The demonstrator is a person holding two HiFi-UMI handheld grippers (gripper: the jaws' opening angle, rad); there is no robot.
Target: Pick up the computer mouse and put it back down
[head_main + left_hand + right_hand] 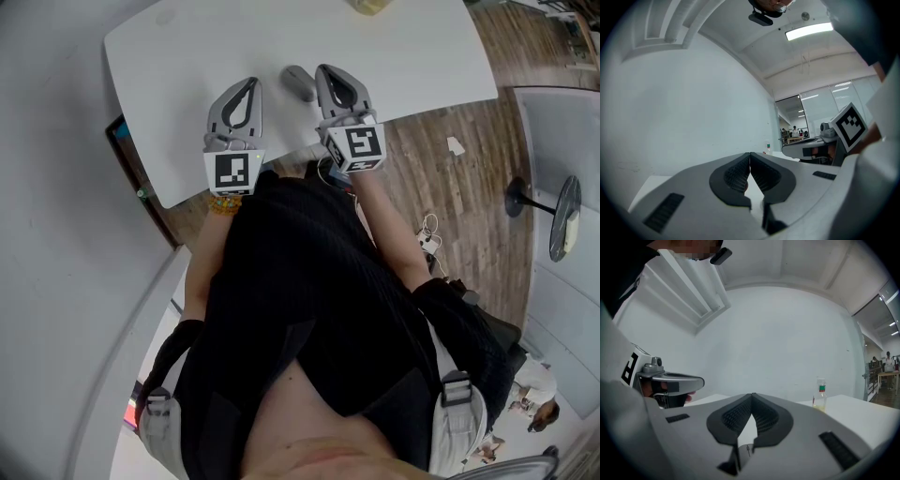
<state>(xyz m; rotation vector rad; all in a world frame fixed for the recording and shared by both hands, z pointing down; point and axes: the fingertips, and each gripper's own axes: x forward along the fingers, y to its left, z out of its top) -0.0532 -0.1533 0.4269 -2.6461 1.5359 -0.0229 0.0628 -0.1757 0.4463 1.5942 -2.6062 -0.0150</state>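
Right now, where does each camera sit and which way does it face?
Head view: on the person's head, facing steeply down at the table, mouse, left gripper and right gripper; the torso shows.
Left gripper view: rides the left gripper, looks level along its shut jaws at a wall.
Right gripper view: rides the right gripper, looks along its shut jaws toward a bottle.
Shared: each gripper view shows the other gripper.
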